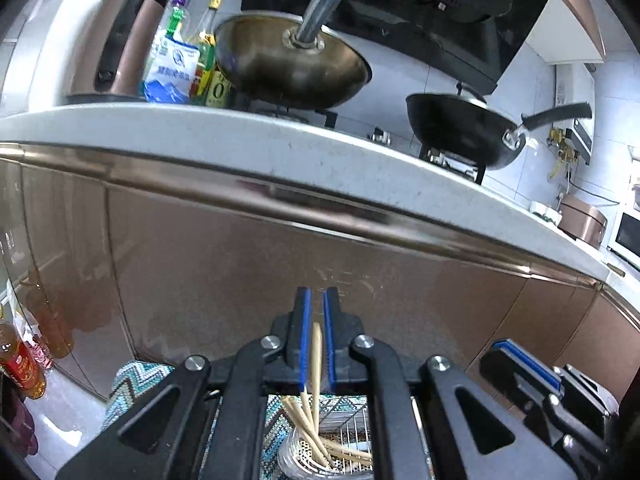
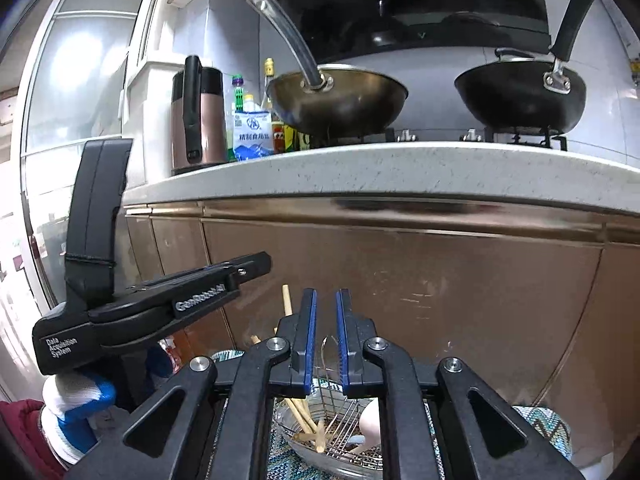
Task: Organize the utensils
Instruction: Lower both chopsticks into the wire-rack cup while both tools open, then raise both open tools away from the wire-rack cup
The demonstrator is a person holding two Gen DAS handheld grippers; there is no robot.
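In the left wrist view my left gripper [image 1: 316, 300] has its blue pads close together with a wooden chopstick [image 1: 317, 354] standing between them, tip up. Below it several more chopsticks [image 1: 308, 428] lean in a wire utensil basket [image 1: 344, 432]. In the right wrist view my right gripper [image 2: 326, 300] is narrowly open and empty above the same basket [image 2: 340, 412], which holds chopsticks [image 2: 304, 420] and a white spoon [image 2: 370, 424]. The left gripper [image 2: 248, 266] shows at the left, with the chopstick [image 2: 287, 300] beside it.
A white countertop edge [image 1: 280, 148] and brown cabinet fronts [image 1: 280, 272] stand close ahead. Two woks [image 2: 340, 100] [image 2: 520, 92] sit on the stove. A kettle [image 2: 198, 116], bottles and a salt bag [image 2: 252, 132] stand at the left. A patterned cloth [image 1: 132, 384] lies under the basket.
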